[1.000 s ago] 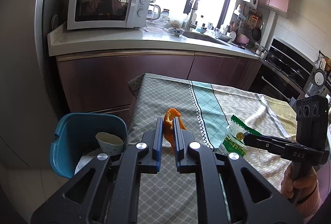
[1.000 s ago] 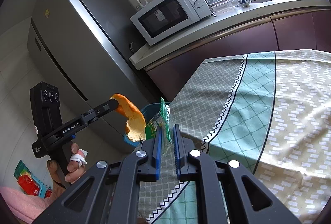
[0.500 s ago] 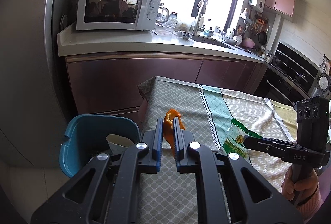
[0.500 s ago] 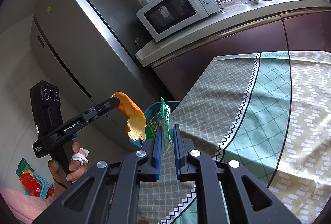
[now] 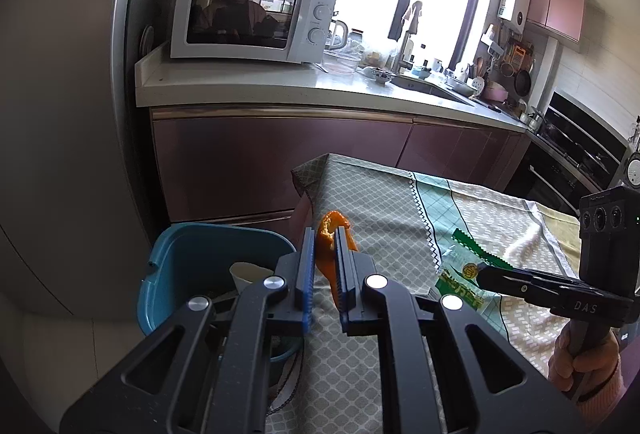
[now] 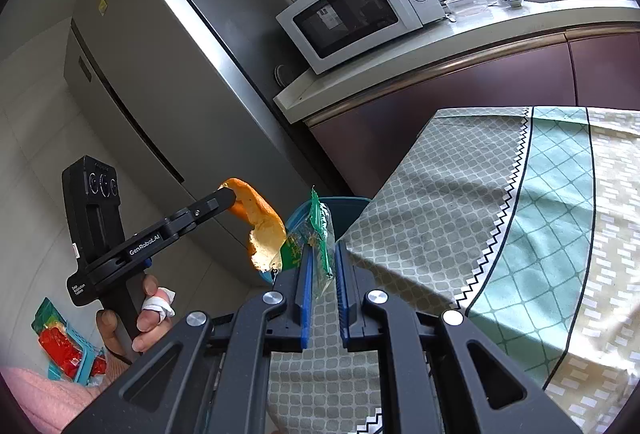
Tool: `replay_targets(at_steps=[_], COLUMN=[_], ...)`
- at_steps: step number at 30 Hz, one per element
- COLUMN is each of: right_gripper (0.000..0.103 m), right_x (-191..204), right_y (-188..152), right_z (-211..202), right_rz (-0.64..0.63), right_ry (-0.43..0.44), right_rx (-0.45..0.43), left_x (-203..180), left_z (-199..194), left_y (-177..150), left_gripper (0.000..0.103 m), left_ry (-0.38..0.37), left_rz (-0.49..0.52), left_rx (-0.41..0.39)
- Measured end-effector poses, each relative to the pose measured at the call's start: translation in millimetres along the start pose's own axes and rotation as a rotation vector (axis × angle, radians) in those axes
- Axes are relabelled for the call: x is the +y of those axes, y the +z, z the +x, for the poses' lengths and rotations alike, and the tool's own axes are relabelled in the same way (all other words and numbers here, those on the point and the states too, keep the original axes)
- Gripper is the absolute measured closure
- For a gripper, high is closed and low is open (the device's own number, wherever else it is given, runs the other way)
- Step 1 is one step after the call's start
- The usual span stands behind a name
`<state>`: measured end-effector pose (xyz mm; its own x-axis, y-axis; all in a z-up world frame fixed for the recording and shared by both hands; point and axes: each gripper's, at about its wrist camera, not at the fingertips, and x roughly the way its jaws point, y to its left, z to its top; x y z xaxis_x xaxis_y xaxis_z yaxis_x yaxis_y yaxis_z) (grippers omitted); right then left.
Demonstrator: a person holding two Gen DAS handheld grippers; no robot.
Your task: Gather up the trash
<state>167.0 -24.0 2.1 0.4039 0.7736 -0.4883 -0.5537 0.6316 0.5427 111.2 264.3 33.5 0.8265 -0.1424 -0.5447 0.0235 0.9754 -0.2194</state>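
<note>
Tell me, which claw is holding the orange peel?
The left claw pinches the curled orange peel, close to the blue plastic bin. The right claw grips a crinkly green snack wrapper instead.

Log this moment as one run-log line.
left hand-held gripper: shut on orange peel | right hand-held gripper: shut on green wrapper | blue bin: beside table, paper cup inside

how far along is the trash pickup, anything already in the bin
Done: a paper cup already lies in the blue bin. In hand: the left gripper pinches an orange peel, the right gripper a green wrapper. Left: drop both in the bin; neither is over it yet.
</note>
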Motion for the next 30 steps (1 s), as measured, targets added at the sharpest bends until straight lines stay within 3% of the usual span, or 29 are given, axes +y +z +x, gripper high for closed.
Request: replay_targets(at_steps=[30], right_gripper=[0.093], right_x=[25], right_y=[17], right_z=[63], right_rz=[-0.043], right_ry=[0.037], right_rx=[0.078], left_x=[52], left_z=[11], left_y=[-2], left_gripper=[0.093], left_ry=[0.097], left_rz=[-0.067], left_rx=[0.018])
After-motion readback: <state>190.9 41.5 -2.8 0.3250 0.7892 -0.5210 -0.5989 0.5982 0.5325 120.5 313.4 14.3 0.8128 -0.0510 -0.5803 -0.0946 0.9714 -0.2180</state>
